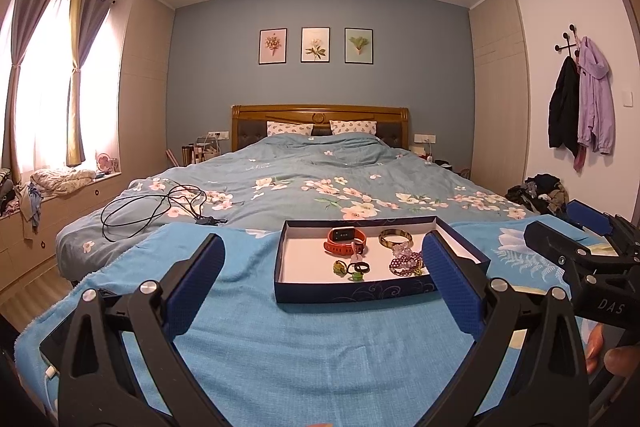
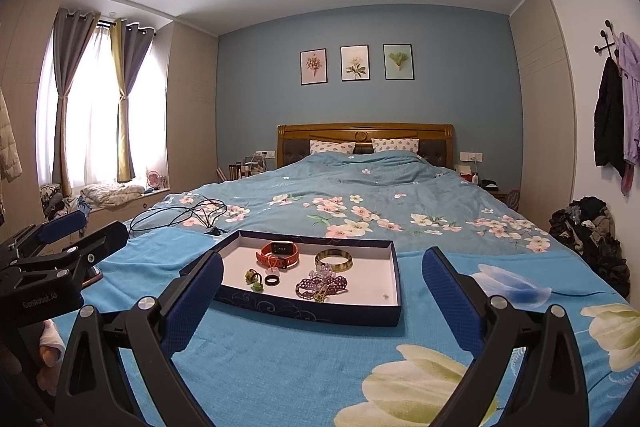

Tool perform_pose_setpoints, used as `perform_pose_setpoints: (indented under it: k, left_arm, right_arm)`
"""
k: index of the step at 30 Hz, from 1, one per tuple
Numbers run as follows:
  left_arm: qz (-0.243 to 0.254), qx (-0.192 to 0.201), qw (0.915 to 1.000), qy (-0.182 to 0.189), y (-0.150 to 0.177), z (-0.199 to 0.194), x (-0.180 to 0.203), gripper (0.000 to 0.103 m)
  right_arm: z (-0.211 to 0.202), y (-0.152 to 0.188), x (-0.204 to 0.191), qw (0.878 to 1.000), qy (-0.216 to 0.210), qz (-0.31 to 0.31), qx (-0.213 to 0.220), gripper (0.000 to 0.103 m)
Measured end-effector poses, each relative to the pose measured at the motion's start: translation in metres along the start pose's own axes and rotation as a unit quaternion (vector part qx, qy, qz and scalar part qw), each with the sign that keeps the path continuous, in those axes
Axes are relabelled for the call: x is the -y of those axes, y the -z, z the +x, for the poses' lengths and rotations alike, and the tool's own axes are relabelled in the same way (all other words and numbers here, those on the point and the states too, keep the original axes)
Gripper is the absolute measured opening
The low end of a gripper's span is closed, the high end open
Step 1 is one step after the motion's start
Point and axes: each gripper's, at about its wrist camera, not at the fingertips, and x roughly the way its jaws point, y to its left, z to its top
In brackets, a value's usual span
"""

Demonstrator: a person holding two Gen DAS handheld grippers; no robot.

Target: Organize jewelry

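Observation:
A shallow dark blue tray with a white floor sits on a blue towel on the bed. In it lie an orange smartwatch, a brown-yellow bangle, a purple bead bracelet, a black ring and small green pieces. My left gripper is open and empty, held just before the tray. My right gripper is open and empty, also just before the tray. Each gripper shows in the other's view, the right one at the right edge and the left one at the left edge.
The blue towel covers the bed's foot end. A black cable lies on the floral duvet to the left. A pile of dark clothes sits on the floor at right.

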Motion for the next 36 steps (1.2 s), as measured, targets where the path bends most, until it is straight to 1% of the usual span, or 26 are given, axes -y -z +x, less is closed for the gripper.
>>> perform_pose_setpoints:
  k: [9, 36]
  left_arm:
    - [0.002, 0.007, 1.0, 0.0, -0.0007, -0.0041, 0.0035, 0.097]
    - [0.001, 0.007, 1.0, 0.0, 0.0002, -0.0031, 0.0046, 0.097]
  right_arm:
    - [0.001, -0.0014, 0.0006, 1.0, -0.001, 0.0, -0.001, 0.096]
    - [-0.0014, -0.0025, 0.0005, 1.0, -0.001, 0.003, 0.0, 0.096]
